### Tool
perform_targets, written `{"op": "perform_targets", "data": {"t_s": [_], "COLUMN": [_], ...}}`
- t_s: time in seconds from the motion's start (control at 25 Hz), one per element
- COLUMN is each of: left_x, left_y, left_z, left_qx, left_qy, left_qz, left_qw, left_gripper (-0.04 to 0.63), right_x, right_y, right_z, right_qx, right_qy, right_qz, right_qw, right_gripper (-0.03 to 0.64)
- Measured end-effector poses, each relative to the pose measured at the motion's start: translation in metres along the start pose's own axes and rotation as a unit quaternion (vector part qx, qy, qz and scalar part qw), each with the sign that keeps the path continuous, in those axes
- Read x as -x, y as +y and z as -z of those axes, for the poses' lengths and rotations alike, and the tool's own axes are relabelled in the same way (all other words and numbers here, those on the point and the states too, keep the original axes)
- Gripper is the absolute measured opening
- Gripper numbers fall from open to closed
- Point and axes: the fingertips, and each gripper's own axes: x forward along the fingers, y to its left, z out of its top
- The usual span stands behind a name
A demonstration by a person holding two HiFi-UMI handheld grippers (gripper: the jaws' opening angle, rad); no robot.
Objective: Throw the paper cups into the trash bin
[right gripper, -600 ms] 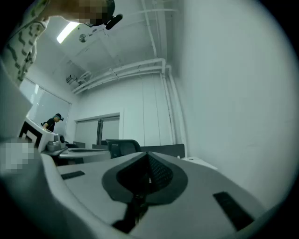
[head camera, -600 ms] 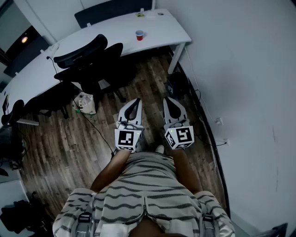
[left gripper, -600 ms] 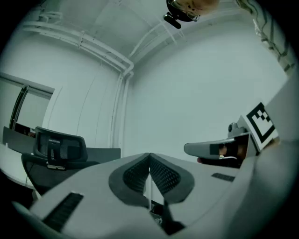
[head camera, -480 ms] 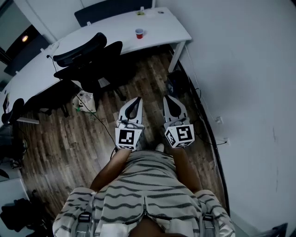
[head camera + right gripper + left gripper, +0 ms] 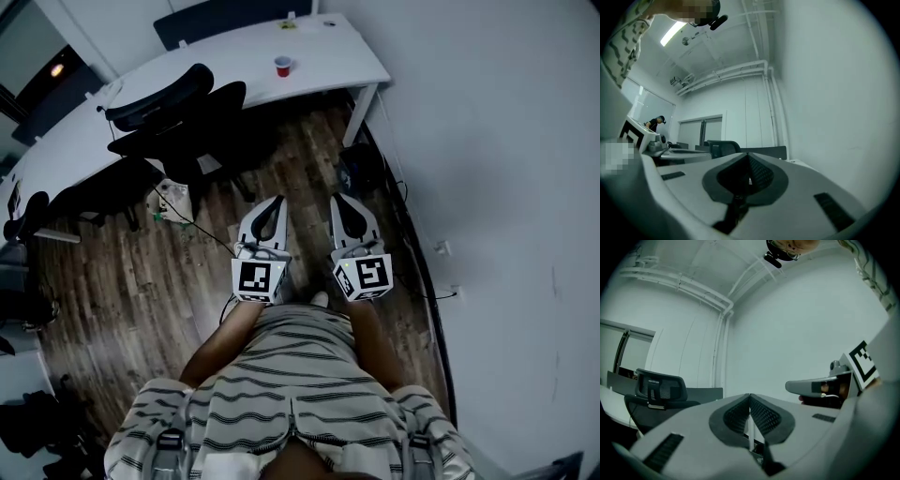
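**Legible marks.** We read no word, number or brand in any view. The only sign-like marks are black-and-white square markers (coded patterns, not letters). They sit on the left cube (image 5: 259, 279), carried by the left gripper (image 5: 277, 200), and on the right cube (image 5: 364, 276), carried by the right gripper (image 5: 339, 200). In the head view each cube shows one full marker face. In the left gripper view, part of one more marker face of the right cube appears at the right edge.
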Motion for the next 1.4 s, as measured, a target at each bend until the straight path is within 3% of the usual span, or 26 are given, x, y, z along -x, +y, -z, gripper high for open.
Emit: {"op": "perform_targets", "data": {"t_s": [0.4,0.76,1.04,1.4], "left_x": [-0.016,-0.02,-0.05,-0.125], "left_y": [-0.042,-0.062,-0.048,0.025], "left_z": [0.019,0.031,0.042,0.058], "left_qx": [0.003,0.012,0.025,0.042], "left_qy": [0.032,0.045,0.043,0.045], "left_qz": [-0.018,-0.024,-0.028,-0.036], "left_qw": [0.9993,0.9986,0.9984,0.9975], "left_gripper": [0.023,0.023,0.023,0.023], "right_x": [0.017,0.019,-0.005,-0.102], "right_y": [-0.028,-0.048,-0.068,-0.088], "right_z": [0.001,0.012,0.022,0.035], "right_qx": [0.008,-0.002,0.003,0.007], "right_qy": [-0.011,-0.006,0.004,0.012], "right_qz": [-0.042,-0.043,-0.043,-0.043], "right_qw": [0.999,0.999,0.999,0.999], "right_gripper": [0.018,0.018,0.018,0.018]}}
